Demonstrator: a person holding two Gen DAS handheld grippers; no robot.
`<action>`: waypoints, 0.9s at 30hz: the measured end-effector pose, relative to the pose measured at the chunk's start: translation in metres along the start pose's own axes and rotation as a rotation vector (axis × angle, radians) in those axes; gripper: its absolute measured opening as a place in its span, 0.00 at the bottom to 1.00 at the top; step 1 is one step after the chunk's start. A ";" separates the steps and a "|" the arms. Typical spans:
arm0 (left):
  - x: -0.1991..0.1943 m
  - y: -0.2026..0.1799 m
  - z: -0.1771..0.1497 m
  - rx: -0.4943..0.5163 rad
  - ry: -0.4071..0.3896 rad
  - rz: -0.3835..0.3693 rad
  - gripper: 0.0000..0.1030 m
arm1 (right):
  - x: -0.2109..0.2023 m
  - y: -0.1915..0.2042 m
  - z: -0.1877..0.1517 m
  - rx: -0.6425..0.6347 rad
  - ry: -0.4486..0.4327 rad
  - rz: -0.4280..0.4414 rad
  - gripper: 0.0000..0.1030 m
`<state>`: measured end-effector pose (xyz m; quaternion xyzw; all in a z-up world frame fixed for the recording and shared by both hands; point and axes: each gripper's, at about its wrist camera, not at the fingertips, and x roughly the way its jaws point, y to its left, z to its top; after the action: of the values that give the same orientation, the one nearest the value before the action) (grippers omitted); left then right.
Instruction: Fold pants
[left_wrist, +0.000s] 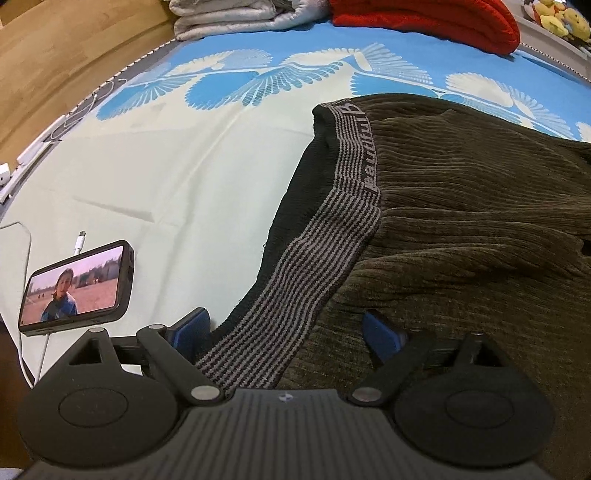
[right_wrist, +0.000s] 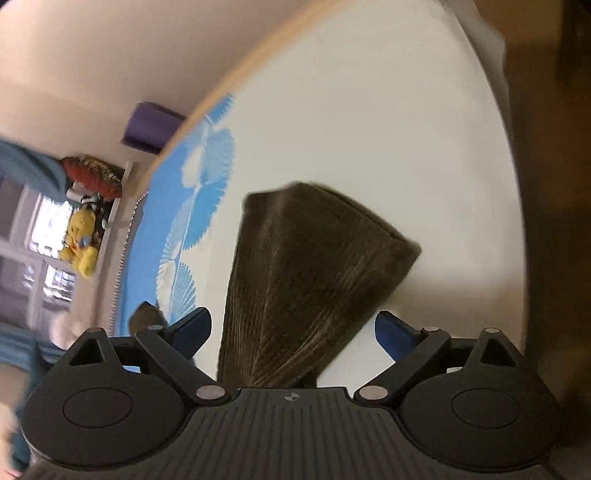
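Dark olive corduroy pants (left_wrist: 461, 229) lie on the bed sheet (left_wrist: 177, 177), their striped grey waistband (left_wrist: 332, 236) running toward the left wrist camera. My left gripper (left_wrist: 286, 332) stands open low over the waistband; its blue fingertips (left_wrist: 192, 326) sit wide apart on either side of it without pressing. In the blurred, tilted right wrist view, a pant leg end (right_wrist: 314, 266) stretches across the pale sheet (right_wrist: 369, 129). My right gripper (right_wrist: 293, 334) is open, its jaws spread either side of the leg and gripping nothing.
A phone (left_wrist: 75, 286) with a lit screen and white cable lies left of the left gripper. Folded grey cloth (left_wrist: 236, 16) and a red garment (left_wrist: 428, 18) sit at the bed's far edge. Yellow plush toys (right_wrist: 79, 240) rest on a shelf beside the bed.
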<state>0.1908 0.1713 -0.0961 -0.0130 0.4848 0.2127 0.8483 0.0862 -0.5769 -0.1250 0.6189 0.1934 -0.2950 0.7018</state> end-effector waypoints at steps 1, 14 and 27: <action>0.000 0.000 0.000 -0.001 -0.001 0.003 0.91 | 0.003 0.000 0.003 0.002 -0.014 -0.015 0.93; -0.007 0.001 -0.002 -0.021 -0.044 0.018 0.64 | 0.039 0.038 -0.027 -0.156 -0.003 -0.183 0.15; -0.020 0.010 -0.001 0.009 -0.087 -0.029 0.16 | 0.015 -0.007 0.022 -0.092 -0.201 -0.391 0.06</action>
<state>0.1774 0.1733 -0.0777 -0.0068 0.4481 0.1988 0.8716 0.0908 -0.6011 -0.1368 0.5043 0.2521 -0.4766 0.6745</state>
